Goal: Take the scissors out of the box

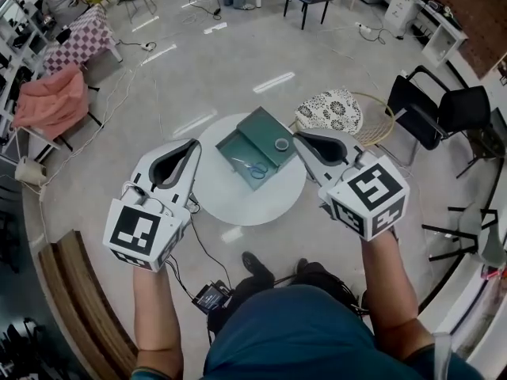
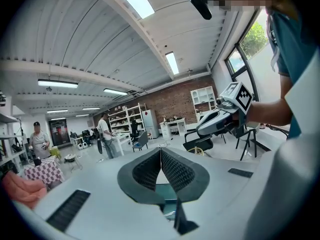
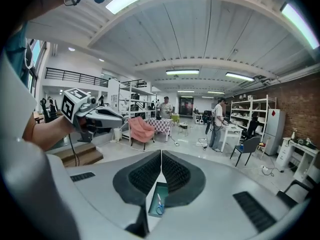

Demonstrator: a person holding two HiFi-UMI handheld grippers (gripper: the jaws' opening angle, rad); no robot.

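Observation:
A green box (image 1: 238, 147) lies open on the round white table (image 1: 261, 204), its lid folded back to the right. Blue-handled scissors (image 1: 256, 169) lie inside the box. My left gripper (image 1: 195, 143) hovers at the table's left edge, jaws shut and empty. My right gripper (image 1: 298, 135) hovers beside the lid at the right, jaws also shut with nothing in them. In the right gripper view, the scissors (image 3: 159, 204) show in the box below the closed jaws (image 3: 161, 153). In the left gripper view, a strip of the green box (image 2: 167, 191) shows under the shut jaws (image 2: 161, 150).
A small round object (image 1: 282, 144) rests on the lid. Behind the table stands a wicker chair with a patterned cushion (image 1: 331, 109). Black chairs (image 1: 436, 109) are at the right, a pink-draped chair (image 1: 51, 101) at the left. A cable and black device (image 1: 210, 295) lie by the person's feet.

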